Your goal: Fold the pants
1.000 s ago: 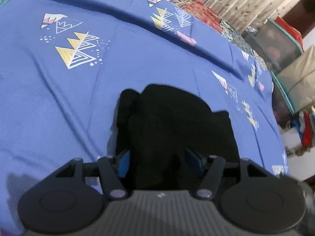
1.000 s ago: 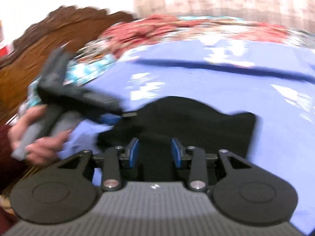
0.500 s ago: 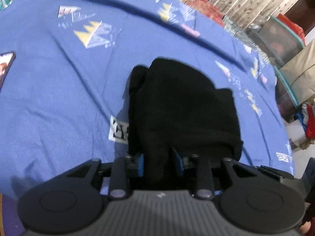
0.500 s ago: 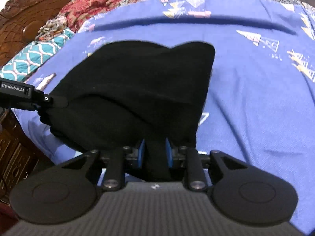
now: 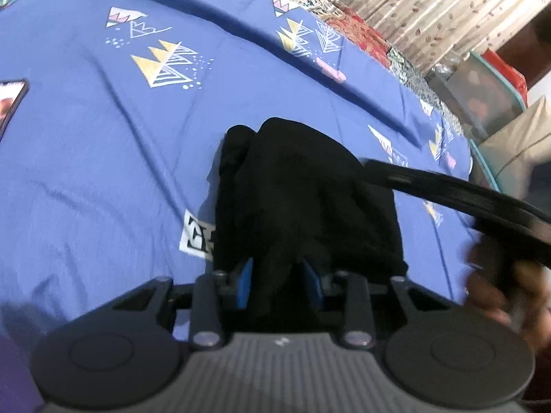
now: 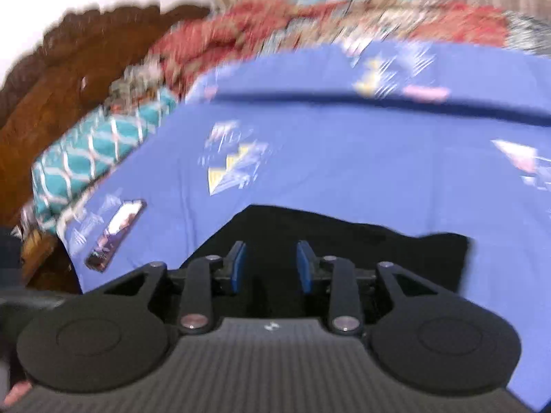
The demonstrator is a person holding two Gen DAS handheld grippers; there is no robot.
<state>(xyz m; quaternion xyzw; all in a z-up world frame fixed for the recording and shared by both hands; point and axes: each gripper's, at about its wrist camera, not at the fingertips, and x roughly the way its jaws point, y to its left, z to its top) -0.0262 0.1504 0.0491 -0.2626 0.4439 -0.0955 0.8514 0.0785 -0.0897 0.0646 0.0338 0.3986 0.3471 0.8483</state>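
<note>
Black pants (image 5: 303,203) bunched on the bed (image 5: 103,172).
My left claw (image 5: 279,284) has just been closing and pinches their near edge; my right claw (image 6: 272,266) has just been opening and stands part open above them.

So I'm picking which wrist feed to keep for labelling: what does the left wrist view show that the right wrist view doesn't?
Only the left wrist view: the left gripper shut on a bunch of the black pants, a white tag beside them, storage bins, and the other gripper's body crossing at right. Only the right wrist view, which is blurred: the right gripper, its jaws apart above the pants, the wooden headboard and a teal pillow. Both: the pants, the blue bedsheet, a phone and the curtain.
</note>
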